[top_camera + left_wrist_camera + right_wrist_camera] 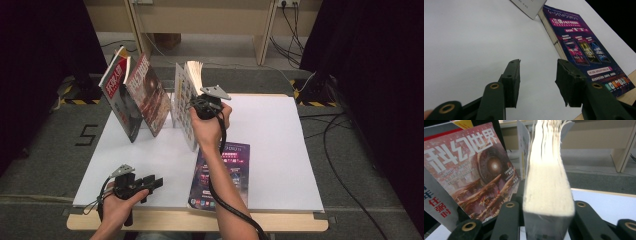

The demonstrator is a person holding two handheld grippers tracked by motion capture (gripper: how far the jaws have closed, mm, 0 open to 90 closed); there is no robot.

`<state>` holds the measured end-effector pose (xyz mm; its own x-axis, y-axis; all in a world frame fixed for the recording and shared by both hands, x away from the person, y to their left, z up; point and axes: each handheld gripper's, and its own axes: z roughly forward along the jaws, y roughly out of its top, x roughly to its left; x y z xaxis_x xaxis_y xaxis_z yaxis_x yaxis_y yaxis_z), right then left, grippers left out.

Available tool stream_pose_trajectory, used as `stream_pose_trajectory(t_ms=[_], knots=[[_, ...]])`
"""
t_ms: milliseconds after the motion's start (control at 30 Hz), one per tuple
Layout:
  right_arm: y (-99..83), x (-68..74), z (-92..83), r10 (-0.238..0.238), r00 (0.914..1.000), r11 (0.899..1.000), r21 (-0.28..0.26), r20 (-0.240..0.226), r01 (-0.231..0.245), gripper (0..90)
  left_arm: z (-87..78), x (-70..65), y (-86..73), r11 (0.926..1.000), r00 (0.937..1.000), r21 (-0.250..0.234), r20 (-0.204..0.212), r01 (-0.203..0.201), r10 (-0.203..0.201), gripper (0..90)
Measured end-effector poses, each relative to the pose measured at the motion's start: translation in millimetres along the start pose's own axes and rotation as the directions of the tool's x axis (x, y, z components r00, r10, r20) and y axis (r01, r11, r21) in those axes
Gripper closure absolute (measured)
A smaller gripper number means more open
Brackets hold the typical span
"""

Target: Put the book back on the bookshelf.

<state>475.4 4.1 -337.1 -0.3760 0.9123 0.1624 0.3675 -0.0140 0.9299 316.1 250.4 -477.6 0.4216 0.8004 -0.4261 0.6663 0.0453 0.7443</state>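
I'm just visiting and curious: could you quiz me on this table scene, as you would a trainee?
1. True or false: the left tool grips a book.
2. Which book does the right tool clamp: A, the white book; B, the purple book; C, the red magazine?
3. How does the purple book lie?

Key
1. False: its jaws stand open over bare table.
2. A.
3. Flat, near the table's front edge.

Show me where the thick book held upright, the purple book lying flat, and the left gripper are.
thick book (547, 195), right gripper view, on its page edges.
purple book (584, 47), left gripper view, on its cover.
left gripper (537, 80), left gripper view, midway between its open jaws.
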Motion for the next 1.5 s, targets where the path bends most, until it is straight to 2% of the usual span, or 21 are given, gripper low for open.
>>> stream_pose_trajectory(t_ms=[167,533,600,800,933,1167,1500], knots=[[5.3,-0.2,2.3,0.006,0.9999,0.999,0.037,0.013,-0.007,73.2,0.5,-0.3,-0.4,1.0,1.0,0.004,0.002,-0.004,0.004,53.4],[7.2,-1.7,3.7,0.003,1.0,0.999,0.043,0.005,-0.003,74.3,1.3,-1.0,-0.9,1.0,1.0,0.008,0.006,-0.006,0.006,53.4],[7.7,-2.0,5.1,-0.01,0.9999,0.999,0.035,-0.008,0.01,74.4,1.5,-1.1,-1.0,0.9999,0.9999,0.009,0.008,-0.008,0.008,53.4],[8.8,2.9,9.3,-0.035,0.9994,0.999,-0.018,-0.008,0.035,74.6,1.4,1.5,-0.9,1.0,0.9999,0.006,0.011,0.0,-0.001,53.4],[16.0,3.5,13.9,-0.021,0.9998,0.999,-0.045,-0.002,0.021,74.7,0.7,2.3,-0.8,1.0,0.9999,0.007,0.01,0.003,-0.003,53.4],[23.7,4.6,27.1,-0.002,0.9997,0.998,-0.065,0.023,0.004,74.6,0.1,1.9,-0.5,1.0,0.9999,0.0,0.013,0.005,-0.005,53.4],[24.4,8.9,47.9,-0.015,0.9984,0.998,-0.062,0.054,0.018,74.6,-0.1,3.0,-0.7,1.0,0.9999,-0.003,0.016,0.005,-0.005,53.4]])
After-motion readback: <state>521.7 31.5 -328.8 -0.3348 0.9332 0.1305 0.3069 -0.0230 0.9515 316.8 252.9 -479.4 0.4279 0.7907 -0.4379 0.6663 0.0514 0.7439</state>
